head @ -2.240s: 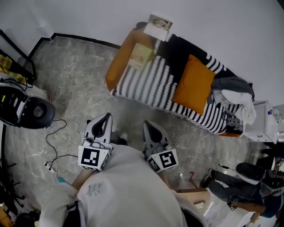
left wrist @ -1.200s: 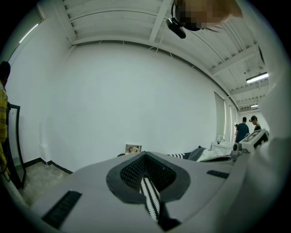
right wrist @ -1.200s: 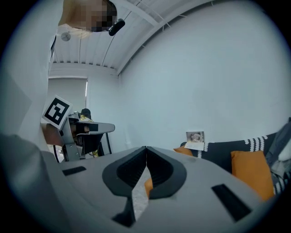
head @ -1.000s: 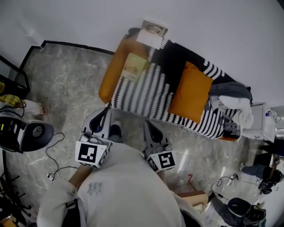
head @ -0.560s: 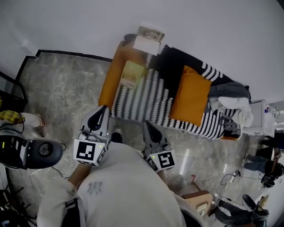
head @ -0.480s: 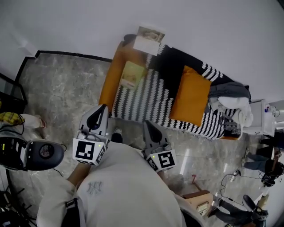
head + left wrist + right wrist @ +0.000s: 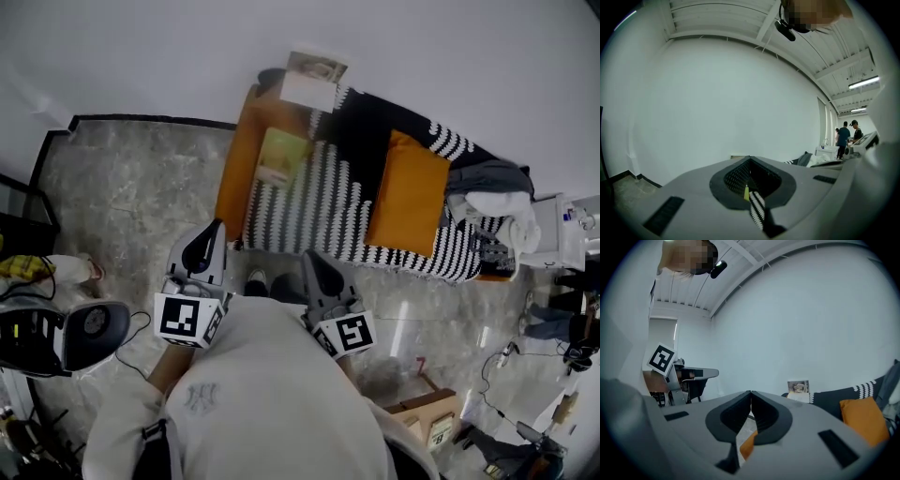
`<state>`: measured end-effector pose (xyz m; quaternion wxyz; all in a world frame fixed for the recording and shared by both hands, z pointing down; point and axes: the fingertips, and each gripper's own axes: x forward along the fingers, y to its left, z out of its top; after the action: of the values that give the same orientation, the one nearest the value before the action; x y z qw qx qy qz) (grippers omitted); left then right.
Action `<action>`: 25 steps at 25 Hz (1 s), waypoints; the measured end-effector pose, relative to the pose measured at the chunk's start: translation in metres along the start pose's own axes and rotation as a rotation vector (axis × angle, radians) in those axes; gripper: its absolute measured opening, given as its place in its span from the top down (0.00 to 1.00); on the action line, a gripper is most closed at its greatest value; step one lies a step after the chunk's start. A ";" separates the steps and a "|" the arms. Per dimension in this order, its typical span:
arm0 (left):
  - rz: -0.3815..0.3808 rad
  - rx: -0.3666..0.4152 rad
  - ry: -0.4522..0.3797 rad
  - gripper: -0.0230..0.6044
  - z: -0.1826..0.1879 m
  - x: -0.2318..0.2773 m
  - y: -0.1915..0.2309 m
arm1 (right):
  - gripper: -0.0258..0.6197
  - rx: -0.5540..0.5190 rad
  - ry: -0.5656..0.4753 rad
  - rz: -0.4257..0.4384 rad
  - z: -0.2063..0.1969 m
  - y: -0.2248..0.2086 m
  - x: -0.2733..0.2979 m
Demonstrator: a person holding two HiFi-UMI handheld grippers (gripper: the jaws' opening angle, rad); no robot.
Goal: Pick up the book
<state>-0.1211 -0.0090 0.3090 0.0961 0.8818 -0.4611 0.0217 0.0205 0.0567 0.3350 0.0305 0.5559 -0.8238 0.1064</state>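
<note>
A thin yellow-green book (image 7: 281, 157) lies flat on the left end of an orange sofa (image 7: 236, 159), at the edge of a black-and-white striped blanket (image 7: 319, 202). A second, picture-covered book (image 7: 312, 80) leans on the wall behind it and also shows in the right gripper view (image 7: 798, 390). My left gripper (image 7: 217, 227) and right gripper (image 7: 309, 257) hover over the floor just short of the sofa's front, both shut and empty. Through the left gripper (image 7: 750, 158), a yellow-green sliver of the book (image 7: 746, 192) shows. The right gripper (image 7: 751, 392) points at the sofa's left end.
An orange cushion (image 7: 408, 192) and a heap of clothes (image 7: 492, 197) take up the sofa's right part. A white table (image 7: 555, 246) stands beyond it. A black device (image 7: 66, 333) with cables sits on the floor at left, a cardboard box (image 7: 422, 417) at lower right. People (image 7: 843, 136) stand far off.
The person has stepped closer to the sofa, so both grippers now sit nearer its front edge. Both stay shut and empty. The book has not moved.
</note>
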 end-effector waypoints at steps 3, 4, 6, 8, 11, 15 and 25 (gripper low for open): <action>-0.019 -0.014 -0.002 0.95 -0.005 0.004 0.000 | 0.93 -0.019 0.013 -0.023 0.001 -0.002 -0.003; -0.024 -0.018 -0.003 0.95 -0.005 0.005 -0.001 | 0.93 -0.027 0.015 -0.030 0.003 -0.004 -0.004; -0.035 -0.024 -0.010 0.95 -0.005 0.008 -0.007 | 0.93 -0.043 0.022 -0.039 0.006 -0.010 -0.007; -0.045 -0.022 -0.019 0.95 -0.004 0.011 -0.013 | 0.93 -0.071 0.030 -0.020 0.007 -0.013 -0.007; -0.040 -0.025 -0.025 0.95 -0.001 0.018 -0.018 | 0.93 -0.093 0.027 0.046 0.010 -0.015 0.000; -0.021 -0.028 -0.014 0.95 -0.001 0.031 -0.021 | 0.93 -0.038 -0.032 0.130 0.018 -0.020 0.014; -0.051 -0.015 0.095 0.95 -0.016 0.075 -0.022 | 0.93 0.046 -0.026 0.155 0.010 -0.055 0.045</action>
<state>-0.0591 -0.0539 0.3312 0.1248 0.8906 -0.4335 0.0577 0.0548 -0.0064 0.3409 -0.0011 0.4924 -0.8620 0.1200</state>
